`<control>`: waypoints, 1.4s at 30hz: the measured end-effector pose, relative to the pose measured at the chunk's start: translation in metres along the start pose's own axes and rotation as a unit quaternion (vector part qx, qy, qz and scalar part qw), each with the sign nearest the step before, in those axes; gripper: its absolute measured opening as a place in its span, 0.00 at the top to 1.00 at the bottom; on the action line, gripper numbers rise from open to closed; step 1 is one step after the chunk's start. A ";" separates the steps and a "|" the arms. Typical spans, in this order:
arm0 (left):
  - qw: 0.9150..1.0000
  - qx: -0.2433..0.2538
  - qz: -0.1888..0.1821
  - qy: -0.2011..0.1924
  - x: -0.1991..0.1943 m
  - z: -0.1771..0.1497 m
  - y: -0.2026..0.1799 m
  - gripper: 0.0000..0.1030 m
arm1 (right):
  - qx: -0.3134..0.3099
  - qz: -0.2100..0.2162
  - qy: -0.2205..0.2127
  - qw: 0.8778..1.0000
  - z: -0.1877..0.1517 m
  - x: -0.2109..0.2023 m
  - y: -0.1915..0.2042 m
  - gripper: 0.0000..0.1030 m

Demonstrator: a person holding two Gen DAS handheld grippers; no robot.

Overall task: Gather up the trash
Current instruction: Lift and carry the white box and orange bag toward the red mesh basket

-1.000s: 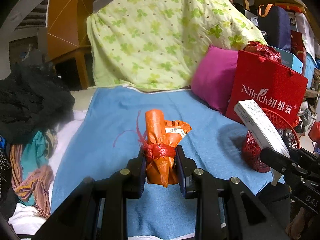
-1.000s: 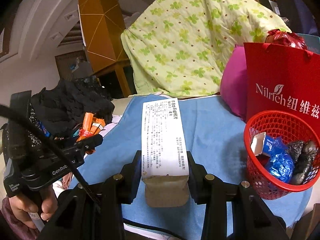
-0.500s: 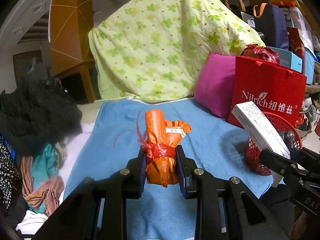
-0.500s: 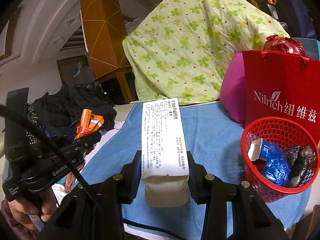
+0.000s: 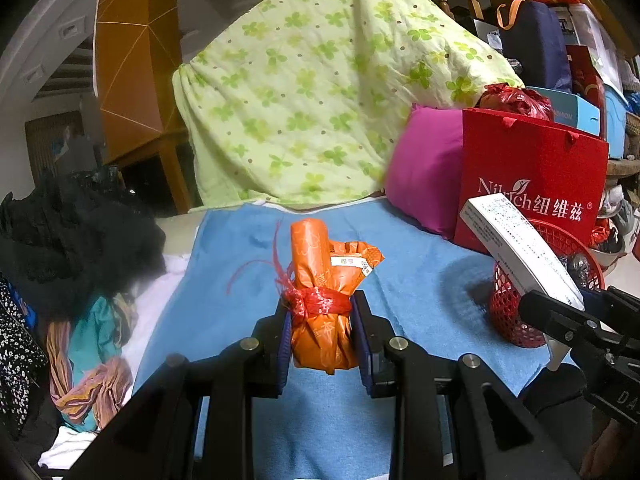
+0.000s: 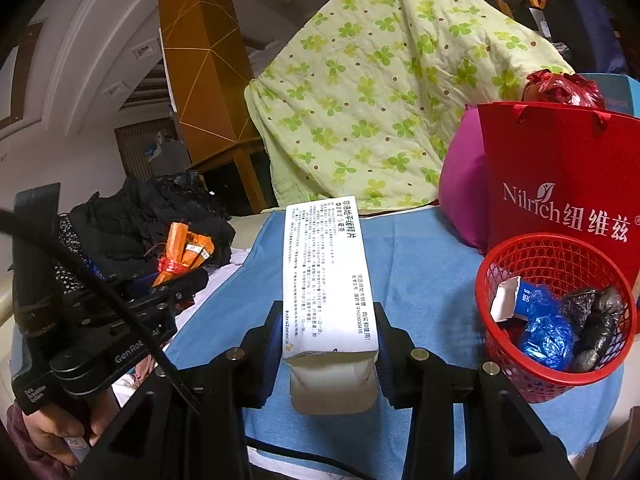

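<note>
Both tongs loaded. Left gripper [image 5: 322, 334] clamped narrow on the orange wrapper [image 5: 322, 308], a bundle tied with red string, long axis running forward along the fingers and tilted up. Right gripper [image 6: 329, 350] clamped narrow on the white box [image 6: 326, 280], long axis likewise pointing straight ahead, printed face up, its near end crumpled.

Key relation: red basket [image 6: 516, 364] sat ahead and to the right of the box, near but not touching, rim open upward on the blue cloth [image 6: 416, 264]. From the left wrist view, same basket [image 5: 504, 320] lay well off to the right, past the box [image 5: 516, 248] and the right gripper [image 5: 560, 312]. Right hand judged much the nearer, so box likely first, with a swing to the right and a tip over the rim; wrapper had further to travel across the cloth.

Count: two grippers, two held pieces of trash, one basket. Inside it, one torn white carton, one or two blue crumpled wrappers, two or three dark lumps; hard to split exactly. One red bag [image 6: 568, 184] standing just behind the basket.
</note>
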State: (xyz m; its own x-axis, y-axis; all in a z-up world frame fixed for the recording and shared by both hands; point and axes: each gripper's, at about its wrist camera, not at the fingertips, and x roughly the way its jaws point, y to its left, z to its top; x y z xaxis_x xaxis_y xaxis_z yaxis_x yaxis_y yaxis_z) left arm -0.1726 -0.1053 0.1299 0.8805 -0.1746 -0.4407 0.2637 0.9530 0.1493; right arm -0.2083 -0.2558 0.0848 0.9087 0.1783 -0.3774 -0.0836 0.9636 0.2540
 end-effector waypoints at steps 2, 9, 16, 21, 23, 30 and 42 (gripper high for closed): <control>1.000 0.000 -0.001 0.000 0.000 0.000 0.000 0.71 | 0.000 0.000 -0.001 1.000 0.000 0.000 0.000 0.58; 1.000 0.002 -0.003 0.003 0.002 0.000 -0.001 0.71 | 0.001 0.000 -0.002 1.000 -0.001 -0.001 0.000 0.58; 1.000 0.011 -0.006 0.005 0.003 -0.001 -0.006 0.71 | 0.008 -0.001 -0.007 1.000 -0.002 -0.006 -0.003 0.58; 1.000 0.016 -0.007 0.005 0.002 -0.001 -0.007 0.71 | 0.012 -0.001 -0.008 1.000 -0.004 -0.010 -0.006 0.58; 1.000 0.017 -0.008 0.005 0.002 -0.001 -0.006 0.71 | 0.012 -0.002 -0.010 1.000 -0.004 -0.010 -0.006 0.58; 1.000 0.026 -0.012 0.007 0.003 0.000 -0.012 0.71 | 0.019 -0.003 -0.012 1.000 -0.005 -0.014 -0.014 0.58; 0.999 0.040 -0.016 0.009 0.006 0.001 -0.018 0.71 | 0.027 -0.007 -0.016 0.999 -0.005 -0.019 -0.023 0.58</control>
State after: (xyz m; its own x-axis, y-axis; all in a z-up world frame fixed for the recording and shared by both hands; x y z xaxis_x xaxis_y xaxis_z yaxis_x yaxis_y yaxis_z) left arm -0.1716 -0.1234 0.1258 0.8639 -0.1990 -0.4626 0.3224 0.9242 0.2045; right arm -0.2261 -0.2806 0.0816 0.9223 0.1572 -0.3530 -0.0490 0.9537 0.2967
